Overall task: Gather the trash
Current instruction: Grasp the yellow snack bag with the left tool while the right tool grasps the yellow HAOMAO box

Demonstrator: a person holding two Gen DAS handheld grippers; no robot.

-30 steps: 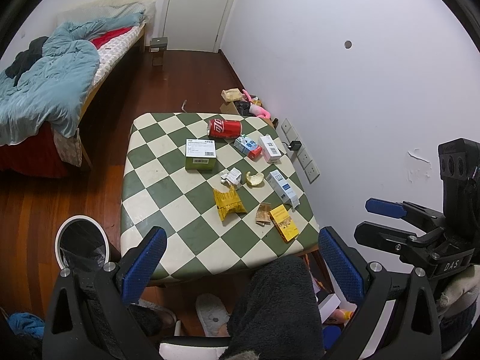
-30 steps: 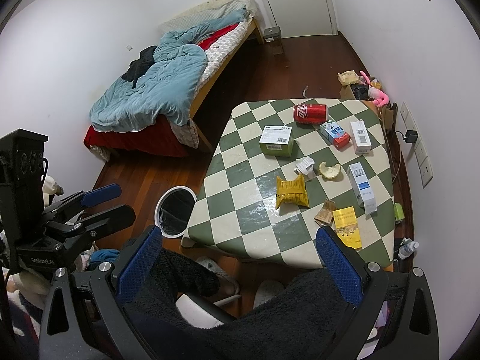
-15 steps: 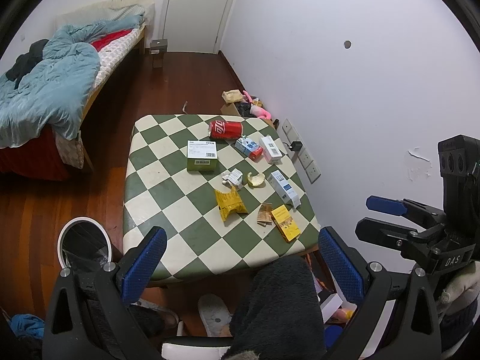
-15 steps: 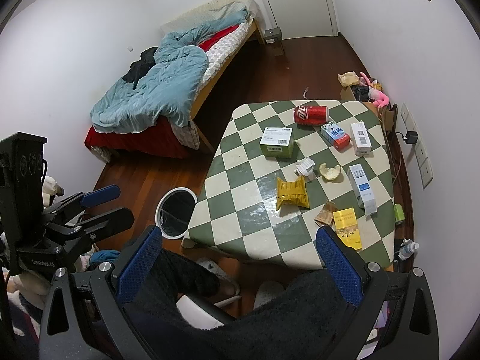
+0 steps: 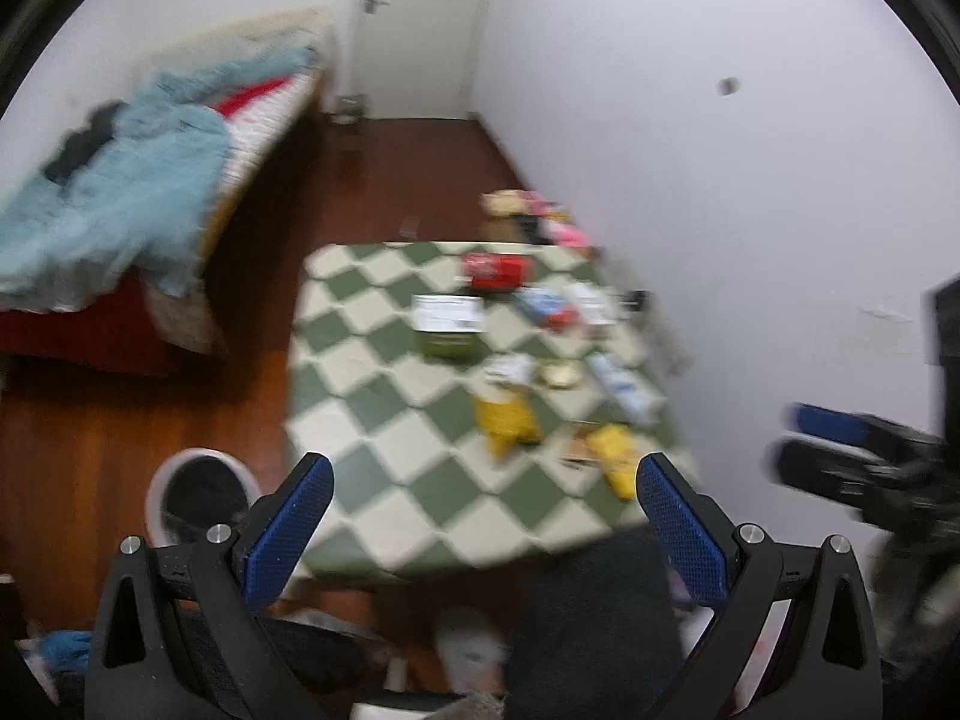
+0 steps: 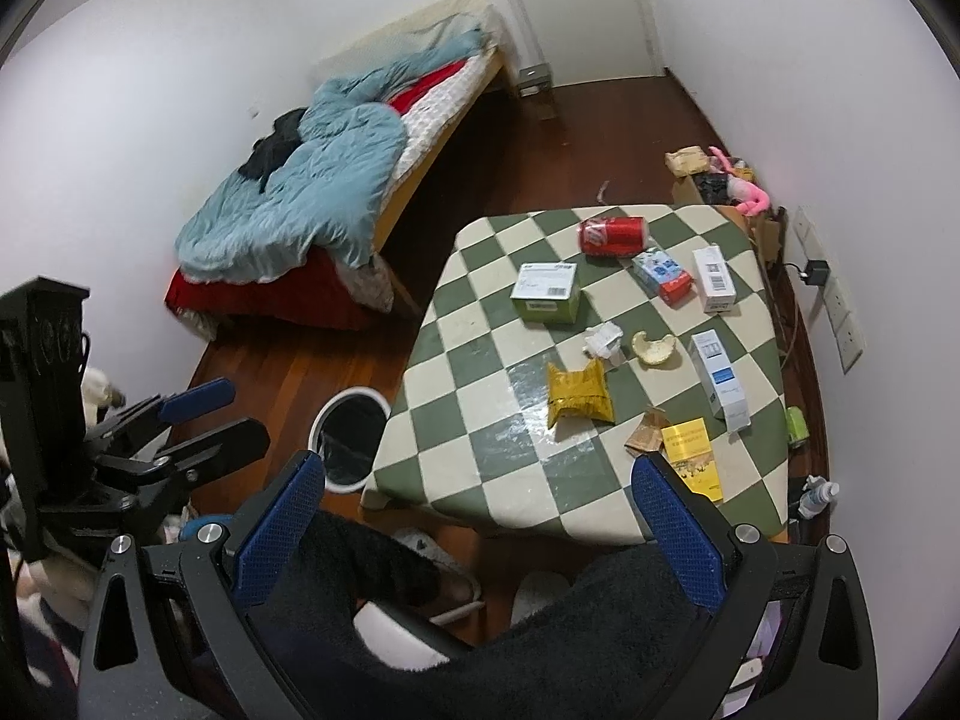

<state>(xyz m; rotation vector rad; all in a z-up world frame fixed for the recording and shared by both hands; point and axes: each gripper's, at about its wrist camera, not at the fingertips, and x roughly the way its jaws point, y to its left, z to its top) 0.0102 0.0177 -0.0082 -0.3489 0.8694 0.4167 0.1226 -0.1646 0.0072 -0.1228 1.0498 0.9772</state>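
A green-and-cream checked table (image 6: 480,372) holds scattered trash: a red can (image 6: 613,235), a green box (image 6: 547,293), a yellow wrapper (image 6: 579,391), crumpled white paper (image 6: 602,341), a peel (image 6: 655,349), several small cartons (image 6: 719,379) and a yellow card (image 6: 691,451). The same table (image 5: 372,372) shows blurred in the left wrist view. My right gripper (image 6: 480,531) is open and empty, high above the near table edge. My left gripper (image 5: 483,534) is open and empty, also above the near edge. Each shows in the other's view, left (image 6: 180,420) and right (image 5: 840,450).
A white-rimmed bin (image 6: 348,441) with a dark liner stands on the wood floor left of the table. A bed (image 6: 336,192) with a blue quilt lies beyond. Bags and a pink toy (image 6: 720,174) sit by the right wall. My dark-clothed legs (image 6: 540,618) are below.
The left wrist view has swung and blurred, with the table now larger and more central. The right wrist view has shifted slightly closer to the table. Both grippers stay open.
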